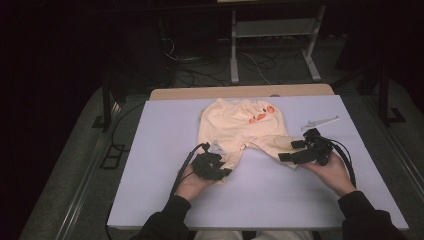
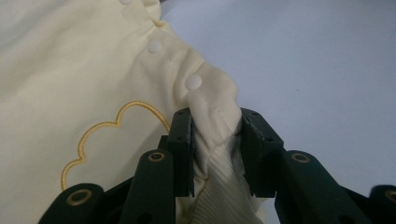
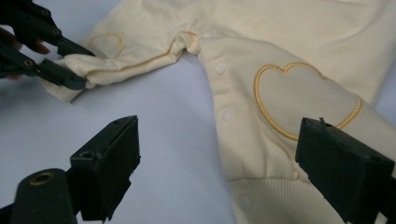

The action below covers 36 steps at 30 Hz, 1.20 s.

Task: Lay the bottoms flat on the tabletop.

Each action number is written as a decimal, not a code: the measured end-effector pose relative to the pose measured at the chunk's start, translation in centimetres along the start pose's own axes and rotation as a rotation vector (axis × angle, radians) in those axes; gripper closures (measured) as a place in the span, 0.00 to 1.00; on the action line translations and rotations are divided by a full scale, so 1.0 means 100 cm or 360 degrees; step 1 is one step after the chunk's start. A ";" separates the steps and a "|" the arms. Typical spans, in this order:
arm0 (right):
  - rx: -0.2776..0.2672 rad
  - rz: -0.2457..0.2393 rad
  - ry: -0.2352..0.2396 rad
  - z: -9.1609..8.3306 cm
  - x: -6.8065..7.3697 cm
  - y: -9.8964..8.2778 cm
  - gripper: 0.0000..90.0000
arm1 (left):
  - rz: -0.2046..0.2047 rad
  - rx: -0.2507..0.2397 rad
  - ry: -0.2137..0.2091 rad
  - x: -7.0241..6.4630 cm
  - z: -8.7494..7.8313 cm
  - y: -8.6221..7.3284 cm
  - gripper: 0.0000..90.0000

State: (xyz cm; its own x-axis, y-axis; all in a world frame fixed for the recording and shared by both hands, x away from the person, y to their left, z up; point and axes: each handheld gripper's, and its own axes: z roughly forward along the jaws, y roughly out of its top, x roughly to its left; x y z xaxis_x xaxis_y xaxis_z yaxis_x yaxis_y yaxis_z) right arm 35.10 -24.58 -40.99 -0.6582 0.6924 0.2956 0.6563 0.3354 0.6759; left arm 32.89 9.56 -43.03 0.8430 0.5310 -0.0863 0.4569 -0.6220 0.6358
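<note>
Left gripper view: left gripper [image 2: 215,149] clamped on one leg cuff of the yellow baby pants [image 1: 240,127], flat on the worktop [image 1: 150,165]. Right gripper [image 3: 215,172] spread wide over the other cuff, probably lining up a matching pinch.

No legible text; orange print perhaps decorative.

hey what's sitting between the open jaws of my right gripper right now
Bare white table on one side and the ribbed cuff of the yellow pants' leg on the other, seen in the right gripper view. The right gripper stands wide open, touching neither.
</note>
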 end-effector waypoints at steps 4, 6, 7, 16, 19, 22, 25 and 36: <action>0.0069 -0.0025 -0.0008 0.008 -0.001 -0.001 0.14 | -0.0007 -0.0001 0.0000 0.000 0.000 0.000 0.73; 0.0104 -0.0040 -0.0019 0.012 -0.002 -0.002 0.15 | -0.0010 -0.0002 -0.0001 0.001 0.000 0.000 0.73; 0.0123 -0.0046 -0.0028 0.013 -0.002 -0.002 0.17 | -0.0011 -0.0002 -0.0001 0.000 0.000 0.000 0.73; 0.0181 -0.0104 -0.0046 0.019 -0.004 -0.005 0.47 | -0.0018 -0.0003 -0.0001 0.000 0.001 0.000 0.73; 0.0211 -0.0107 -0.0089 0.023 -0.005 -0.006 0.48 | -0.0021 -0.0005 0.0000 0.000 0.001 0.000 0.73; 0.0226 -0.0114 -0.0110 0.027 -0.007 -0.007 0.50 | -0.0024 -0.0007 -0.0003 0.000 0.001 0.000 0.73; 0.0229 -0.0141 -0.0153 0.029 -0.007 -0.008 0.57 | -0.0023 -0.0005 -0.0003 0.000 0.002 0.000 0.73; 0.0255 -0.0248 -0.0302 0.031 0.001 -0.008 0.81 | -0.0028 -0.0009 -0.0001 0.000 0.002 0.000 0.73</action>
State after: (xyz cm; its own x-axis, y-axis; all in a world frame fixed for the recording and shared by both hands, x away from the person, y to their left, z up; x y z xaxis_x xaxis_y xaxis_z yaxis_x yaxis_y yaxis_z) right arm 35.65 -22.77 -43.57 -0.6848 0.7266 0.0550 0.6124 0.5330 0.5838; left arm 32.94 9.47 -43.14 0.8350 0.5415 -0.0978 0.4701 -0.6095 0.6384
